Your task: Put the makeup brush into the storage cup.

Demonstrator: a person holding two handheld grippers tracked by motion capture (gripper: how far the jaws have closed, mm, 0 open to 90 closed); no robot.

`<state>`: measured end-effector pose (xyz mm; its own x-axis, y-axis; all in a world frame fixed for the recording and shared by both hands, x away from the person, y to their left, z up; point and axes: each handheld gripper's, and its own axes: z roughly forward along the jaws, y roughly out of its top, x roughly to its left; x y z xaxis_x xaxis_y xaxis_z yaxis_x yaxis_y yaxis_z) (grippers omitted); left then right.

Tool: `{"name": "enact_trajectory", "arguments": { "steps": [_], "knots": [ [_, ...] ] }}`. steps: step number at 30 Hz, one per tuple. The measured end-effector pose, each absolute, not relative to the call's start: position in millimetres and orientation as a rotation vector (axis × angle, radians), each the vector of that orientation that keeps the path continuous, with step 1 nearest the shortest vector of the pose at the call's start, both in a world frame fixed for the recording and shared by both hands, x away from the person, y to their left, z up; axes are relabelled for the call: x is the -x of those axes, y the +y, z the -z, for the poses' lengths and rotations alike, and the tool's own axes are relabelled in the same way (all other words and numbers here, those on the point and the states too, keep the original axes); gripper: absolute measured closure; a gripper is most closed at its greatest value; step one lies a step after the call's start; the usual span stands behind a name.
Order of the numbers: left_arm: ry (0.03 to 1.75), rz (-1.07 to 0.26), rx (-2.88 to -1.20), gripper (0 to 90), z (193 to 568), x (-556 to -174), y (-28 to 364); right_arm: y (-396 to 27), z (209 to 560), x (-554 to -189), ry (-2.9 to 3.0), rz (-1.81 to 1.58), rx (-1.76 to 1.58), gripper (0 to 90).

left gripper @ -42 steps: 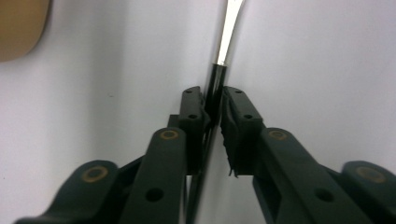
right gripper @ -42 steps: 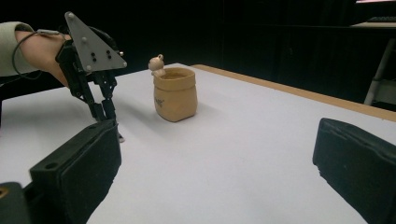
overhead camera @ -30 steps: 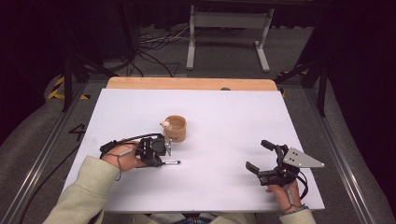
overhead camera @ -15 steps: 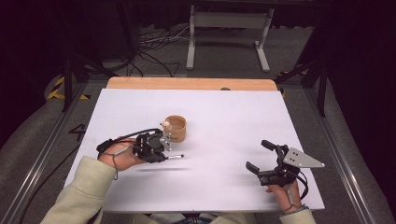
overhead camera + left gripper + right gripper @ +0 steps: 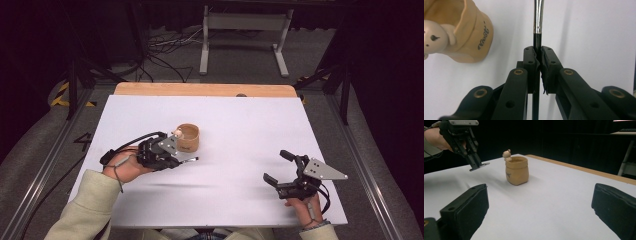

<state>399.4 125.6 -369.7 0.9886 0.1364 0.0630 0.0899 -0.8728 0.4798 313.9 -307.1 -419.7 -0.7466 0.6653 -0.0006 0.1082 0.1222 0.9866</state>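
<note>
Two grippers, left gripper [image 5: 182, 159] jaws clamping pen [image 5: 538, 17], right gripper [image 5: 280, 167] jaws apart

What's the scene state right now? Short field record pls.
held item: thin black pen with silver end
left gripper: shut on the pen, raised off the table beside the pot
right gripper: open, nothing between its jaws, low over the table
pot: tan sack-shaped holder, upright, small figure on its rim
surface: white table
</note>
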Motion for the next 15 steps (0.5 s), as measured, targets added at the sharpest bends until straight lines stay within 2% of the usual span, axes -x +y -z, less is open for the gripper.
{"name": "enact_trajectory", "arguments": {
  "steps": [15],
  "knots": [
    [0.218,-0.097,-2.347,83.2,360.1,-399.6,143.1,-307.2,419.5,-314.0,1.962,-1.678,-0.75,1.5]
  ]
}}
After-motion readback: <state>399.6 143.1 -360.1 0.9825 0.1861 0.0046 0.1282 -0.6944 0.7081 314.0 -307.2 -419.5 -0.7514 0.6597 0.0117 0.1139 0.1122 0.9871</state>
